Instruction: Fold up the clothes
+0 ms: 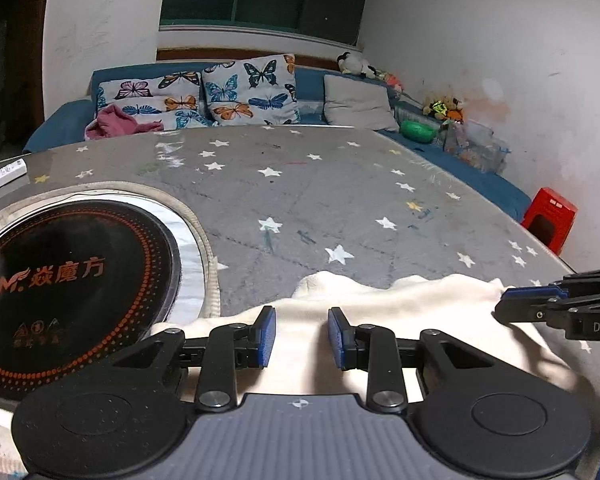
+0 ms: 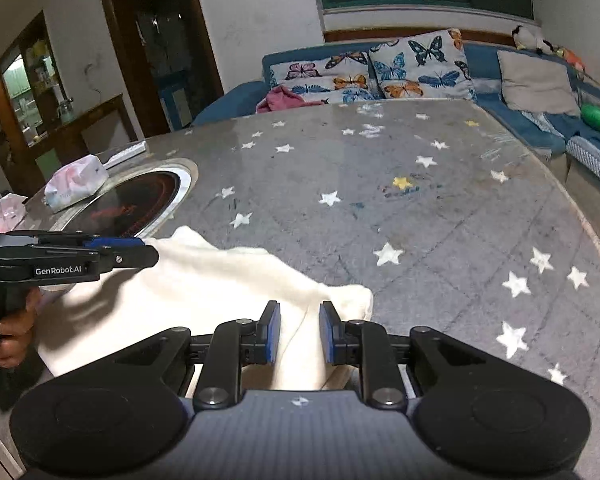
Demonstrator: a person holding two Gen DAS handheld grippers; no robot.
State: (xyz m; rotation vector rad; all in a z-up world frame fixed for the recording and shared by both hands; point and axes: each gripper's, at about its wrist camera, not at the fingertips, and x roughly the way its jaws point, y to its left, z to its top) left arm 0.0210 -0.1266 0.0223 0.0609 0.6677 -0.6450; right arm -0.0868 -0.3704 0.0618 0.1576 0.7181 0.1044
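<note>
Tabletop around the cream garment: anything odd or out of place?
The grey star-print table cover carries crayon-like scribbles and smudges, and the cream garment lies partly against the inset cooktop's rim.

Two fisheye views, each mounted just behind a handheld gripper and looking forward and downward along its fingers, close above the near edge of a grey star-patterned tabletop (image 1: 340, 200). The left wrist view faces the far edge, with a round black cooktop (image 1: 72, 280) at the near left. The right wrist view looks the same way from further right. Both share the tabletop, a cream cloth (image 2: 204, 280), the butterfly cushions (image 2: 420, 68) and each other's gripper.
</note>
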